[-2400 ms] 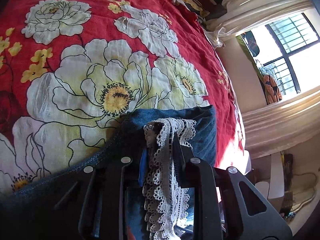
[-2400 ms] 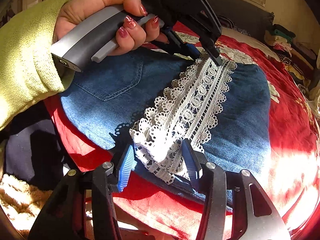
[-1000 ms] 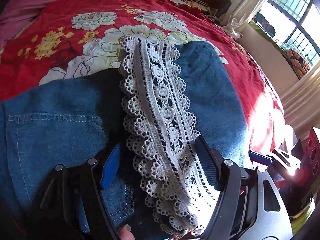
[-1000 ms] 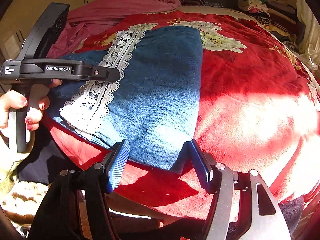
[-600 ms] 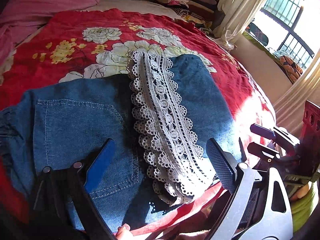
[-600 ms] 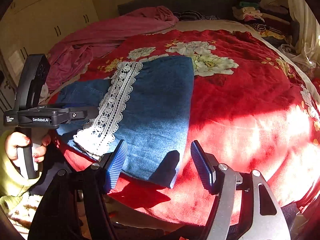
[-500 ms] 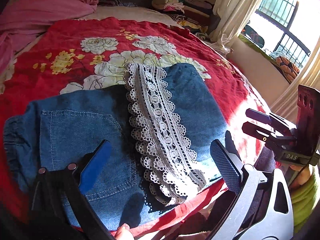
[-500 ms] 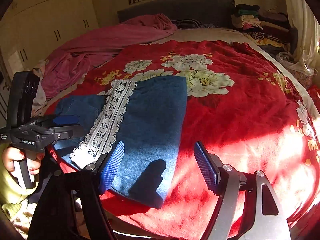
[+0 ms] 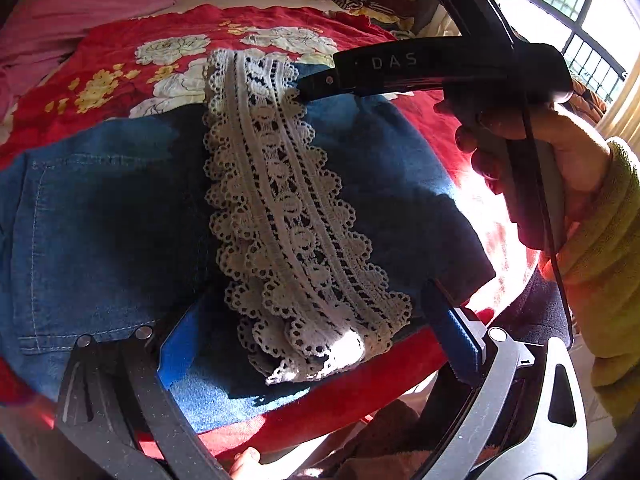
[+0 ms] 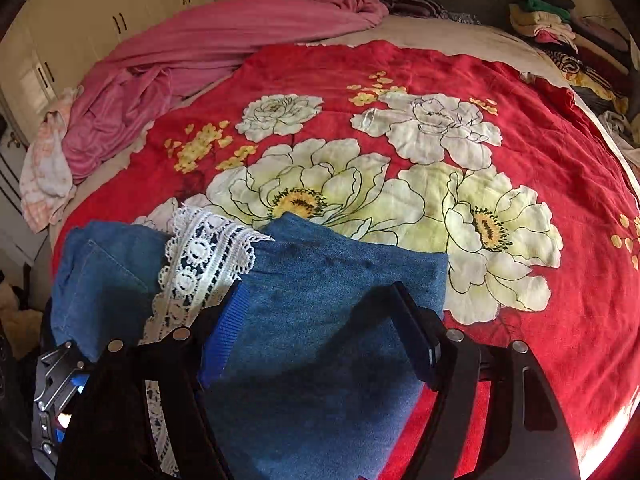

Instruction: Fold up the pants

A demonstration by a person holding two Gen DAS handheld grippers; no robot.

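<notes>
The folded blue denim pants (image 9: 100, 208) lie on the red flowered bedspread (image 10: 540, 140) near the bed's front edge. A white lace strip (image 9: 288, 220) runs along the folded edge. My left gripper (image 9: 320, 336) is open and straddles the near end of the lace, low over the pants. My right gripper (image 10: 324, 316) is open over the far part of the denim (image 10: 340, 280), with the lace (image 10: 200, 256) by its left finger. In the left wrist view the right gripper (image 9: 304, 88) reaches over the lace's far end.
A pink blanket (image 10: 208, 40) is bunched at the bed's back left. Stacked clothes (image 10: 552, 20) lie at the back right. A cupboard (image 10: 100, 20) stands to the left, and a window (image 9: 580, 12) is on the right.
Both grippers have come back down over the pants. The right one has swung from the bed's edge to the far end of the lace. Both remain open.
</notes>
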